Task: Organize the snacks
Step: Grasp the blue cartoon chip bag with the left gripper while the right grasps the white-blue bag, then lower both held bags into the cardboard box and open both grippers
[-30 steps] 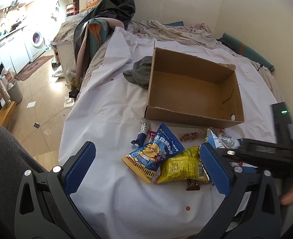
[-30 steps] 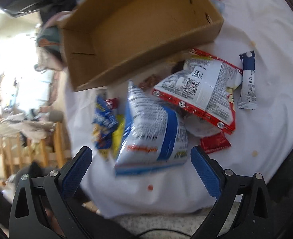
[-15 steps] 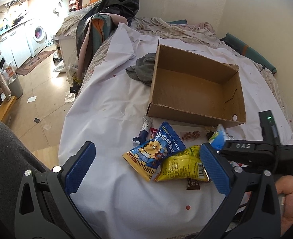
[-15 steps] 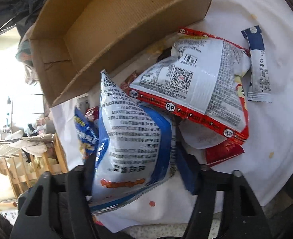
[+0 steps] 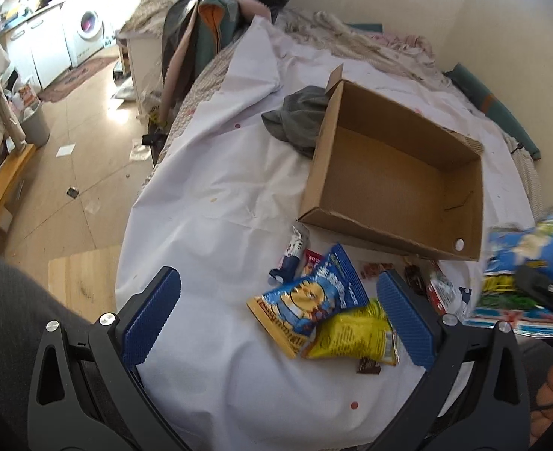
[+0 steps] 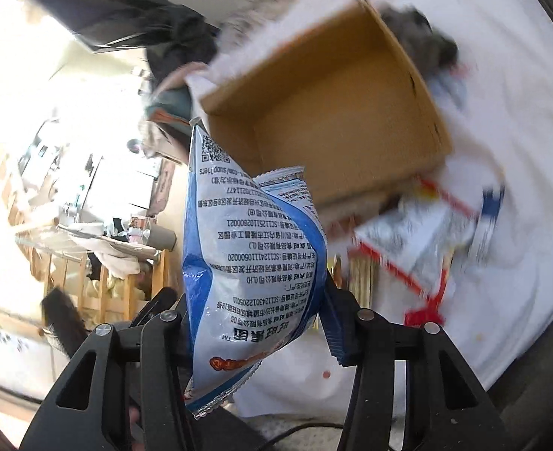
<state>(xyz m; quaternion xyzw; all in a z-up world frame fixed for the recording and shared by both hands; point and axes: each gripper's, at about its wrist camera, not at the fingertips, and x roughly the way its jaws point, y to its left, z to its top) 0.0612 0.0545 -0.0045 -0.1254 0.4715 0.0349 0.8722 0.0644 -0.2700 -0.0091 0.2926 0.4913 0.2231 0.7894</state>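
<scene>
An empty cardboard box lies on the white sheet. In front of it are a blue cartoon snack bag, a yellow bag, a red-and-white bag and a small blue stick packet. My left gripper hovers open above the blue and yellow bags and holds nothing. My right gripper has a blue-and-white snack bag between its pads. Its jaws are closing on the bag, which hangs clear of the sheet, near the box's front corner. In the left wrist view that bag shows at the far right.
A grey cloth lies against the box's far left corner. The sheet's left edge drops to the floor. Clothes are piled at the bed's far left, a wall stands behind, and a person's dark-clad leg fills the lower left.
The right gripper went from wide open over the blue-and-white bag to gripping it, then lifted it off the sheet toward the box. The left gripper shifted sideways, staying open.
</scene>
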